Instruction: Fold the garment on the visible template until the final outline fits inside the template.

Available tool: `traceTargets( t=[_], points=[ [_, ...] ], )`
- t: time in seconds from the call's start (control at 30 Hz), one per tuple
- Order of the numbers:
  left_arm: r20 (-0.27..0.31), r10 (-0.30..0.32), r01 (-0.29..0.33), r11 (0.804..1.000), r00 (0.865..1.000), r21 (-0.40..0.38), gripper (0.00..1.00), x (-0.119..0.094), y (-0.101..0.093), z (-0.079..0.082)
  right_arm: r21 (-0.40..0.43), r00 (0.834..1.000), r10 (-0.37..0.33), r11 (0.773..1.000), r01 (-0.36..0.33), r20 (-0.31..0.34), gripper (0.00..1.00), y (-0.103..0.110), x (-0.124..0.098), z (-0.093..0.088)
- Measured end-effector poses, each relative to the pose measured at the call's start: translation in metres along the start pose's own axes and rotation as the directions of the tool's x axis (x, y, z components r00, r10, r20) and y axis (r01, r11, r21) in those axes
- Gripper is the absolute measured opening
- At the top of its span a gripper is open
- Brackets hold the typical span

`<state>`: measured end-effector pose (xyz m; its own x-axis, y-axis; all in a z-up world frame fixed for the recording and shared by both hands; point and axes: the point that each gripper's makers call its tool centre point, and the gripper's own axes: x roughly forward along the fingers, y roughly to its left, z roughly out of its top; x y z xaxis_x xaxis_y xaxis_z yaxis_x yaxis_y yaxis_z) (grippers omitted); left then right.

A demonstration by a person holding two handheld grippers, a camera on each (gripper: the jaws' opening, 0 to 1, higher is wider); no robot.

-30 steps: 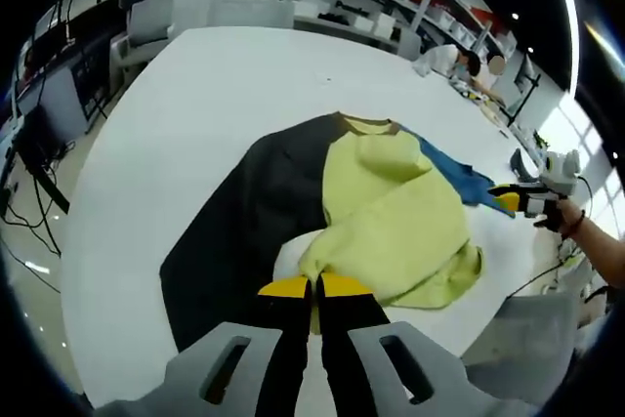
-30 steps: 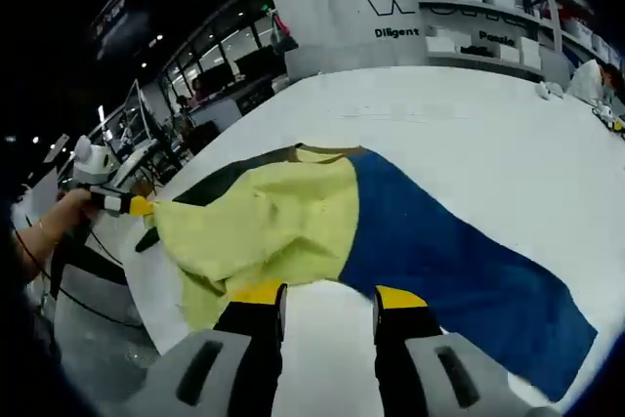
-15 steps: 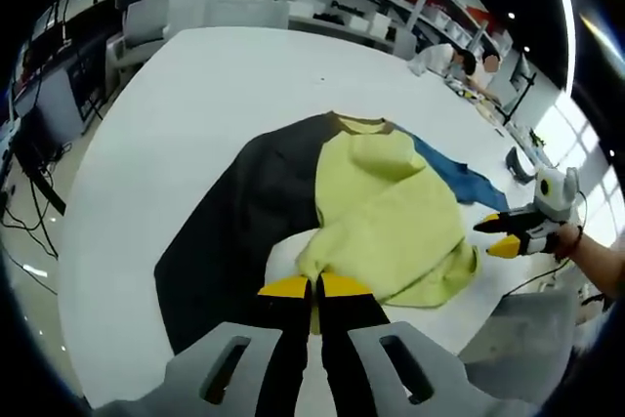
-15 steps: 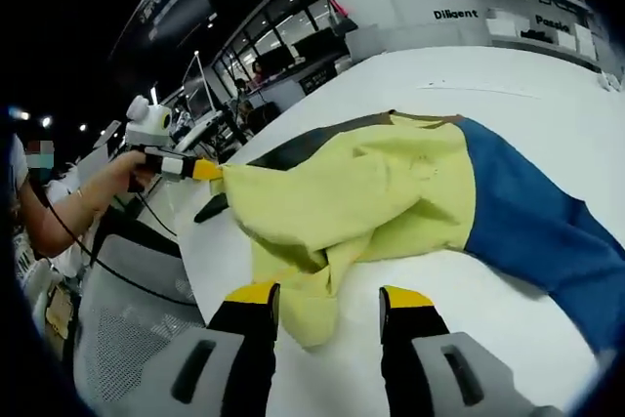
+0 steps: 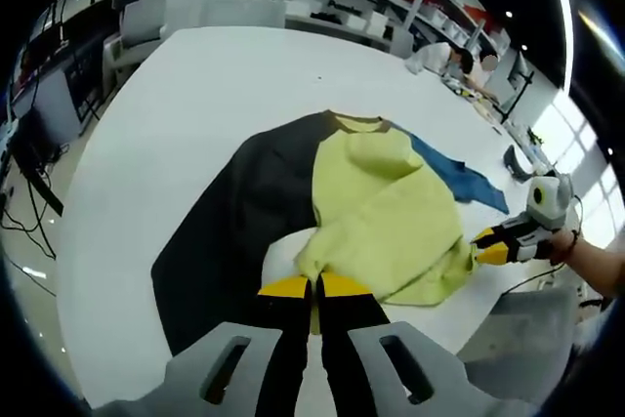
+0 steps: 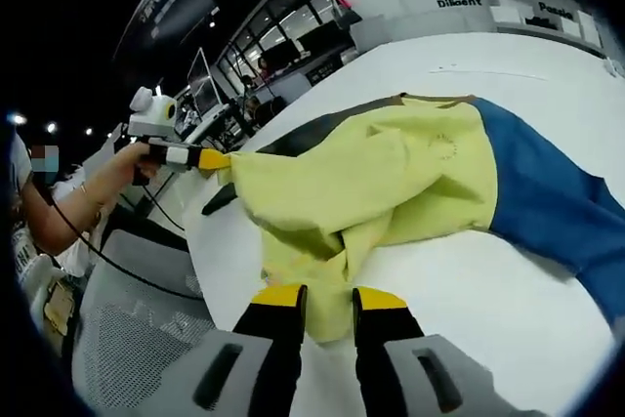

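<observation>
Near the bench's (image 5: 195, 75) front edge, my left claw (image 5: 312, 287) is clamped on the garment (image 5: 391, 212) hem, right claw (image 6: 329, 297) part-open straddling its corner: pinch it before lifting both evenly.

Left gripper (image 5: 312, 288) is clamping, jaws pressed together. Right gripper (image 6: 323, 296) is holding its jaws narrowly apart, hand (image 5: 564, 246) gripping its handle.
</observation>
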<state>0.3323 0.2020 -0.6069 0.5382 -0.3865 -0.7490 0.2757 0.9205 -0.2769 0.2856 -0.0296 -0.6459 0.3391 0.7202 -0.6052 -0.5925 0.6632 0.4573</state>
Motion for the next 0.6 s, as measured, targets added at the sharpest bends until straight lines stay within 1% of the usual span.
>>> traceTargets(
  t=[0.1,0.6],
  points=[
    [0.0,-0.001,0.001,1.0,1.0,-0.003,0.0,0.0,0.0,0.0,-0.002,1.0,0.014,1.0,-0.014,0.006,0.0,0.003,-0.002,0.001],
    [0.009,-0.013,0.014,1.0,1.0,-0.022,0.0,-0.004,-0.002,0.0,-0.002,0.999,0.042,0.999,-0.042,0.02,0.0,0.014,-0.015,0.003]
  ],
)
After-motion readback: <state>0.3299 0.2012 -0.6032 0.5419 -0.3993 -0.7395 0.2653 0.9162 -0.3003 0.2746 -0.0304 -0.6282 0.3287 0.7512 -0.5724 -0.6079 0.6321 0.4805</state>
